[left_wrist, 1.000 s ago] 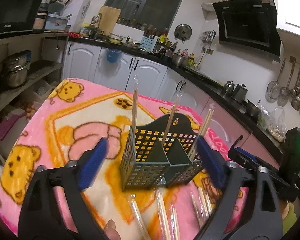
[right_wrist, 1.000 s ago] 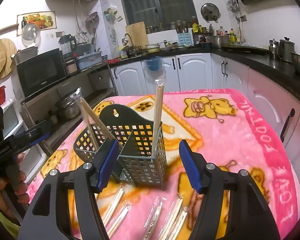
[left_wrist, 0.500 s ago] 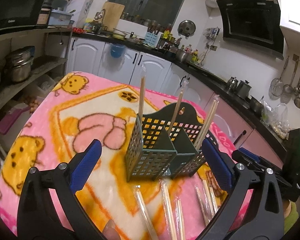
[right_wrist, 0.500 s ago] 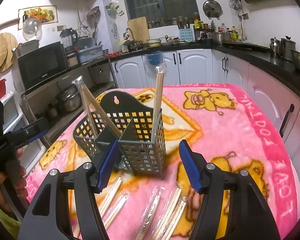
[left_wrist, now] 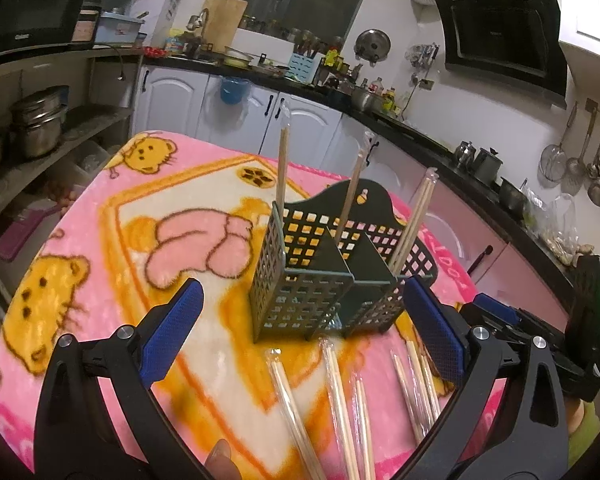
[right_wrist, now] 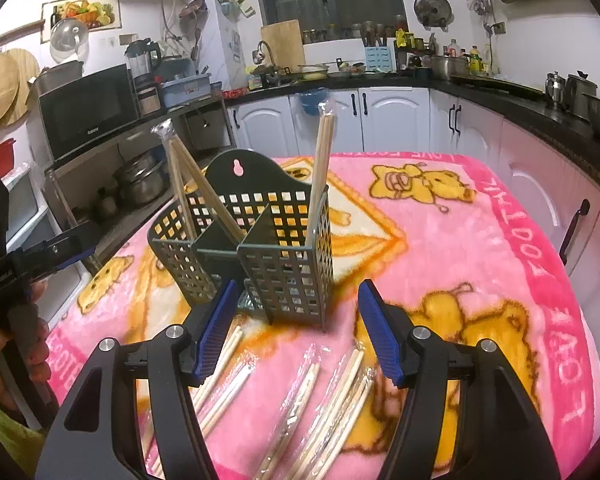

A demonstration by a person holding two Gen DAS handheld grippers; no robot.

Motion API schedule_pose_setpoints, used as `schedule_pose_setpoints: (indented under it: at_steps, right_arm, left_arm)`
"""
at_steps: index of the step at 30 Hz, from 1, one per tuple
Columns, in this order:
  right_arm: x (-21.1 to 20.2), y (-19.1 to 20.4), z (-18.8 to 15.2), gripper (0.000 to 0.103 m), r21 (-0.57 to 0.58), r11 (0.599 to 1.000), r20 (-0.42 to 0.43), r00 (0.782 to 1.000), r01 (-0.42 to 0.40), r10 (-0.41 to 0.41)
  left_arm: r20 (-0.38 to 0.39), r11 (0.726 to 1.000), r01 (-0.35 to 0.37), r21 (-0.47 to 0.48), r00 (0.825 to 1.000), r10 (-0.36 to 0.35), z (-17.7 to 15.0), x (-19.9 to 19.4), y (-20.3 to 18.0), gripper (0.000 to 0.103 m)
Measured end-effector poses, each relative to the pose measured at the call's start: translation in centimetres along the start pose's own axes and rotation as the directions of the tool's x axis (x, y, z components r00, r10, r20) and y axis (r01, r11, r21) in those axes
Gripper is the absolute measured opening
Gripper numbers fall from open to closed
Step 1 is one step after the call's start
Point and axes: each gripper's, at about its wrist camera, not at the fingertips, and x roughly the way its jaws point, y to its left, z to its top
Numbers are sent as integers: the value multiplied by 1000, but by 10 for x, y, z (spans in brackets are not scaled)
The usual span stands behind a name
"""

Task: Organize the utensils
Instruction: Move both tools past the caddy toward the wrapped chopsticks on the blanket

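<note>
Chopsticks [right_wrist: 320, 392] lie beneath both downward-tilted, spread, empty grippers: left gripper [left_wrist: 300, 336], right gripper [right_wrist: 296, 328].

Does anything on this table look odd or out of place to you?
Only the unfinished sorting. Three wrapped chopstick pairs stand in the caddy, two of them leaning. Several more pairs lie loose on the blanket in front of it. Nothing looks spilled or broken.
</note>
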Motion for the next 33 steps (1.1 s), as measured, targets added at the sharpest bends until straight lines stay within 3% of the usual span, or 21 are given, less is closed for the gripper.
schedule_pose_setpoints:
  at_steps: [19, 28, 33]
  right_arm:
    - [6, -4, -30, 60, -22, 1000, -94, 996, -11, 9]
    - [11, -6, -41, 60, -20, 999, -134, 990, -33, 30]
    - [15, -7, -44, 54, -17, 999, -154, 987, -50, 47]
  left_arm:
    - [-112, 999, -5, 45, 994, 10, -30, 21, -13, 92]
    - [-178, 998, 3, 56, 984, 7, -46, 35, -19, 71]
    - [-216, 998, 13, 61, 976, 0, -54, 43, -23, 63]
